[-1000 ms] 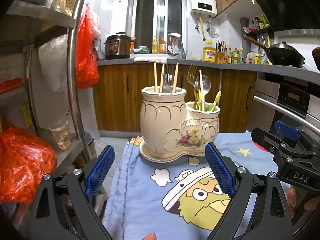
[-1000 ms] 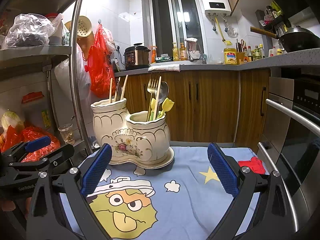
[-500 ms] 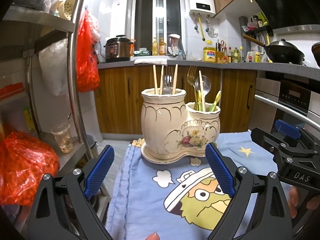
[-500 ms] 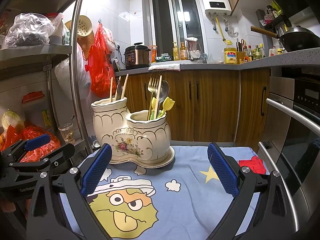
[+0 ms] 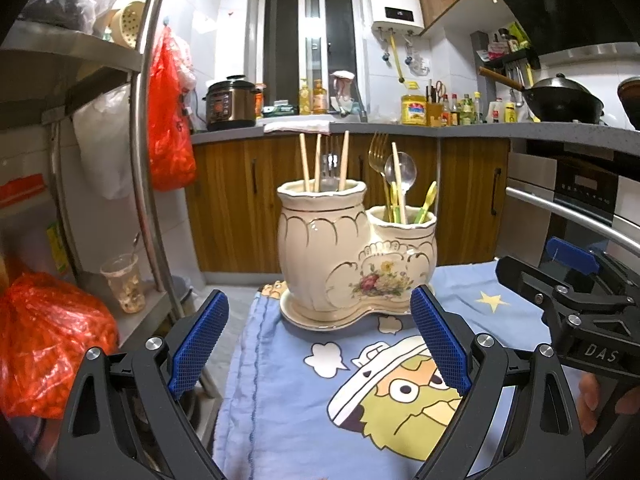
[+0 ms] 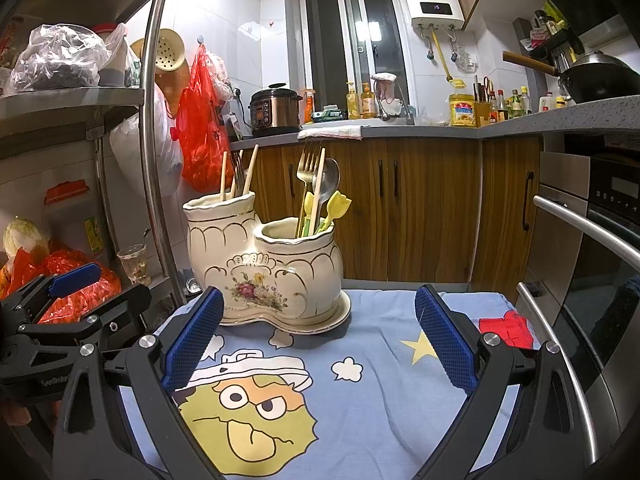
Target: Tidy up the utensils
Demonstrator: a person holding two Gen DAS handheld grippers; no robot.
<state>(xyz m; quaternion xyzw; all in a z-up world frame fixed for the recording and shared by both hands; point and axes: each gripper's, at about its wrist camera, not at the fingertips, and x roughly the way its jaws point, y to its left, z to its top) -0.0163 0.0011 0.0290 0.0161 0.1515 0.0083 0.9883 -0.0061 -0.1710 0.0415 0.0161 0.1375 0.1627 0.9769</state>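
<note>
We see a cream ceramic double holder (image 5: 356, 256) with gold trim and painted flowers, upright on its saucer at the far end of the blue cloth. Its taller left pot holds wooden chopsticks (image 5: 344, 160); its shorter right pot holds a gold fork (image 6: 306, 176), a steel spoon (image 6: 330, 180) and yellow-green utensils (image 6: 336, 208).

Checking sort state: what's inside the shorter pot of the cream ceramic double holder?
Sticking out of the shorter pot: a gold fork, a silver spoon, one wooden chopstick and yellow-green plastic utensils. Their lower ends are hidden by the pot wall.
</note>
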